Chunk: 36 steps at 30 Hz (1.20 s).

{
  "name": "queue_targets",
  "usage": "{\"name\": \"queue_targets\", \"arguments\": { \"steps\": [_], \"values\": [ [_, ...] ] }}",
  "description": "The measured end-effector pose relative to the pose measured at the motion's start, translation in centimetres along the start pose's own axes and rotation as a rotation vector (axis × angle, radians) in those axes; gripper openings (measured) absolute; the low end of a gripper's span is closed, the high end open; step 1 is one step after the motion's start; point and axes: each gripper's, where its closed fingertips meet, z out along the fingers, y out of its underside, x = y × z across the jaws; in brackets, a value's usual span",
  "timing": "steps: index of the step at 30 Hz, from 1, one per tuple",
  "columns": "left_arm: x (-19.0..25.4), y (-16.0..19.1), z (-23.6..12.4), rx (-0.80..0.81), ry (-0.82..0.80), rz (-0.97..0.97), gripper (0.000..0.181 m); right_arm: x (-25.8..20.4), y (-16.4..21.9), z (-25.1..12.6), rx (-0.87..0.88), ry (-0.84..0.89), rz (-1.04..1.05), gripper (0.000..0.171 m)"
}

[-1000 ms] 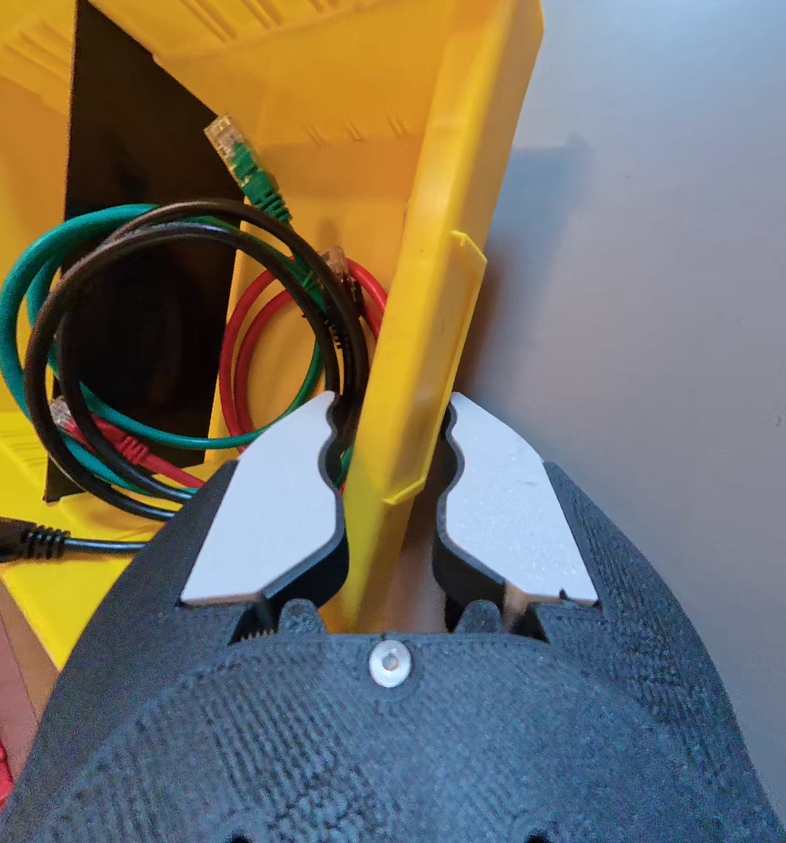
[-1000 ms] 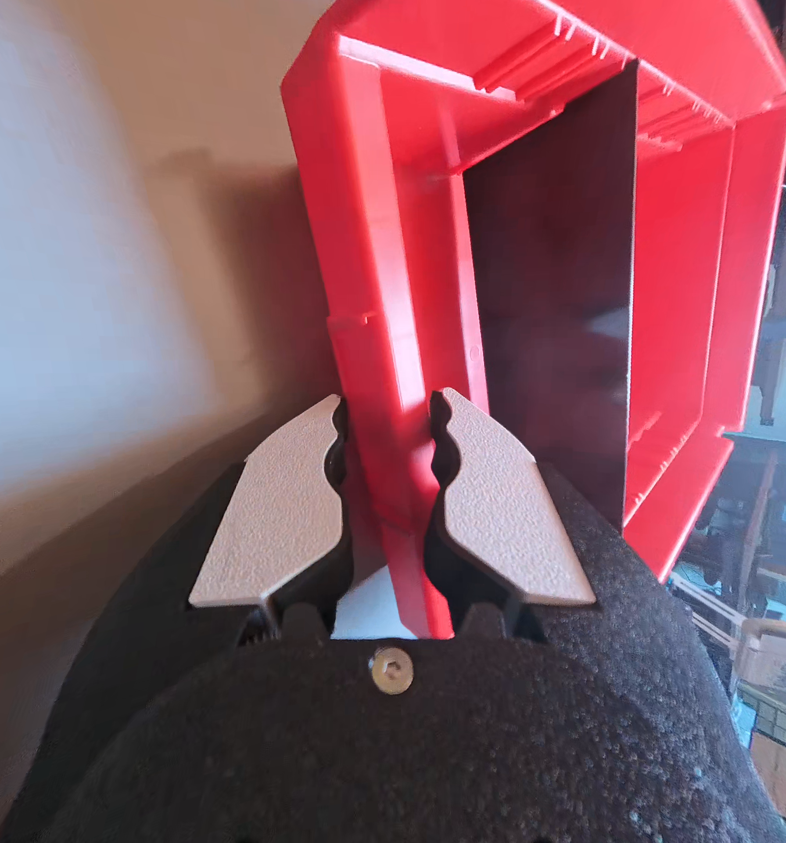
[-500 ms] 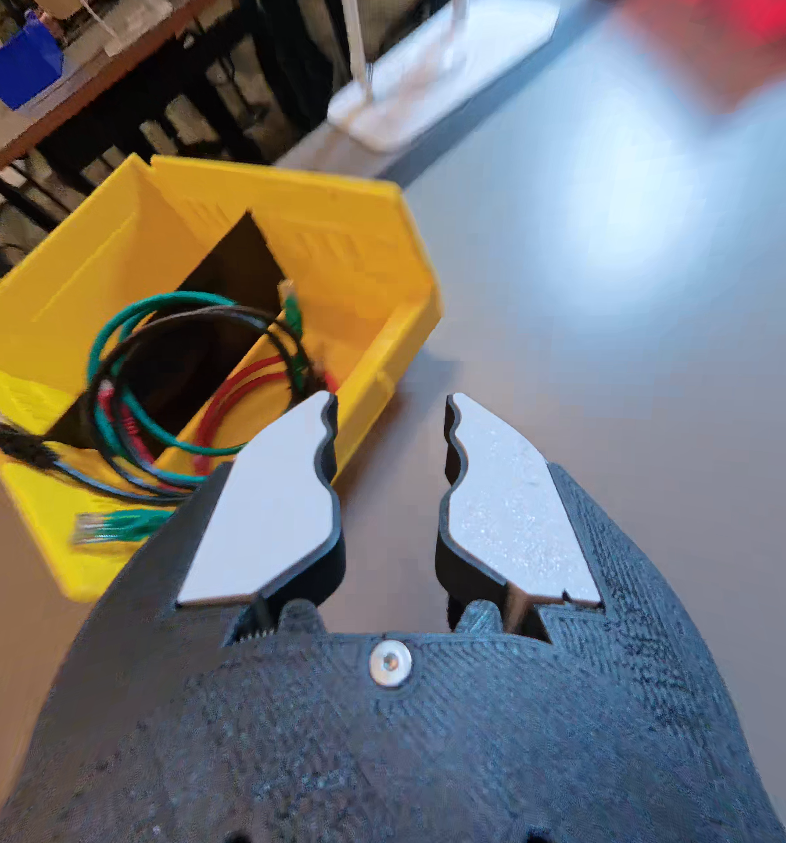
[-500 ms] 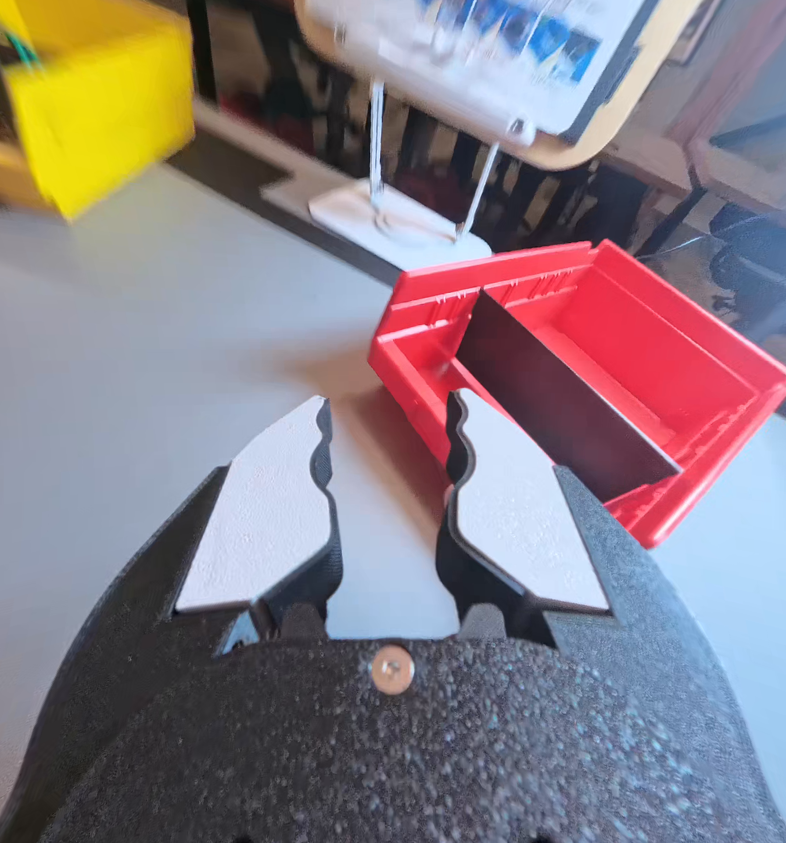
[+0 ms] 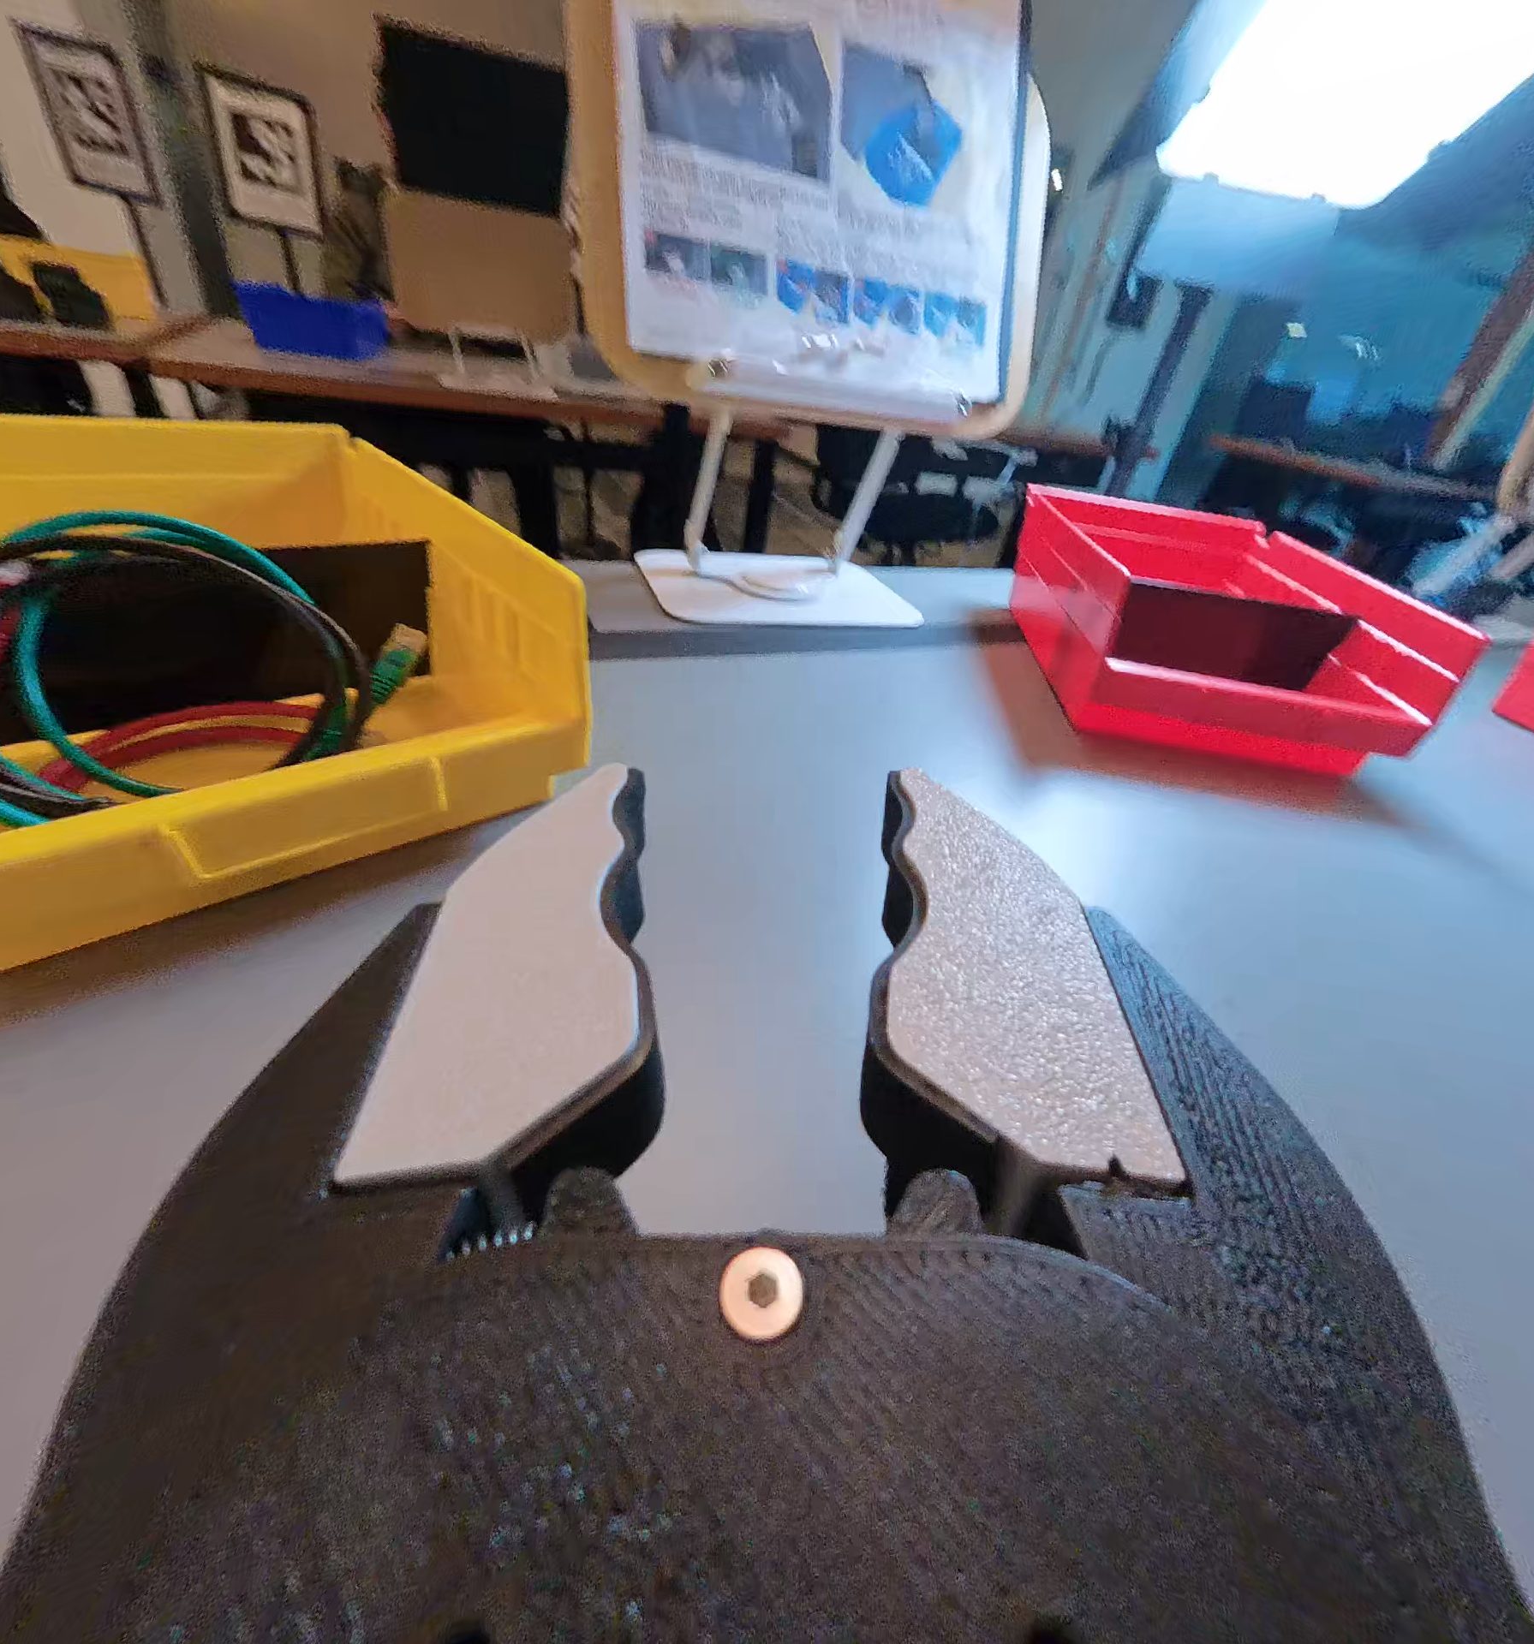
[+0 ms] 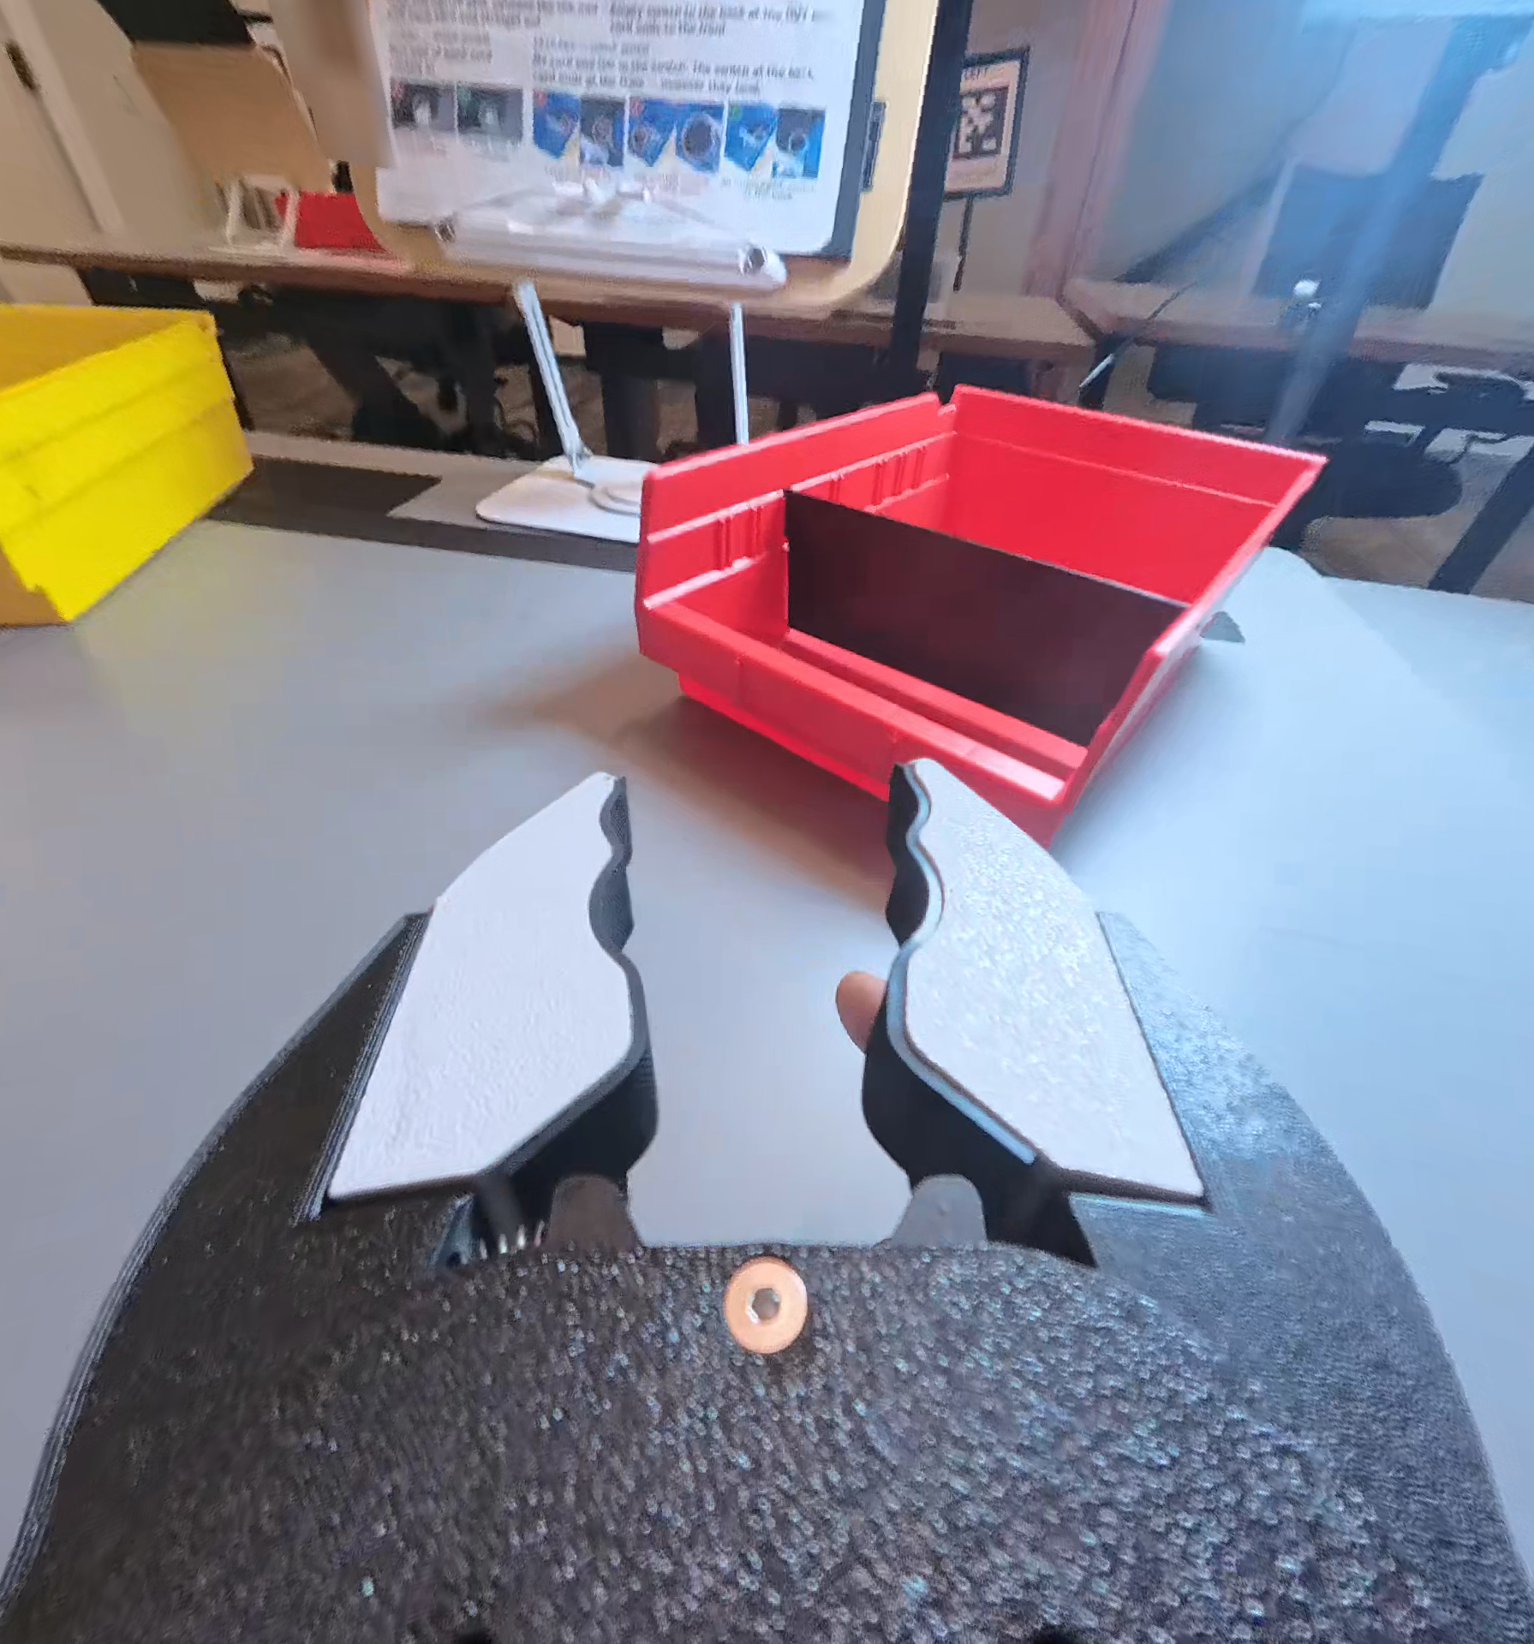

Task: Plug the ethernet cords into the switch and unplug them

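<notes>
one yellow bin (image 5: 496, 640), two red bins (image 5: 1190, 712), perhaps; three cord colours (image 5: 211, 738).

Both grippers are hanging out over the grey tabletop (image 5: 1279, 1023) right now, neither one touching anything. The left gripper (image 5: 761, 801) is sitting with its jaws spread wide, nothing between them, and it's pointing roughly level across the surface. The right gripper (image 6: 756, 801) is doing the same thing, jaws gaping and empty, tilted down a bit more. There's a fingertip (image 6: 861, 1005) poking out just inside the right gripper's right-hand finger, probably the person's own hand underneath, though most of it is hiding behind the gripper body.
</notes>
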Motion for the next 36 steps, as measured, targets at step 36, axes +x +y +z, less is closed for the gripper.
{"name": "queue_targets", "arguments": {
  "steps": [36],
  "values": [
    [-0.5,2.9,1.8,-0.142,0.012,0.086,0.058,-0.2,0.6,0.2,0.012,0.000,-0.012,0.057]
  ]
}}
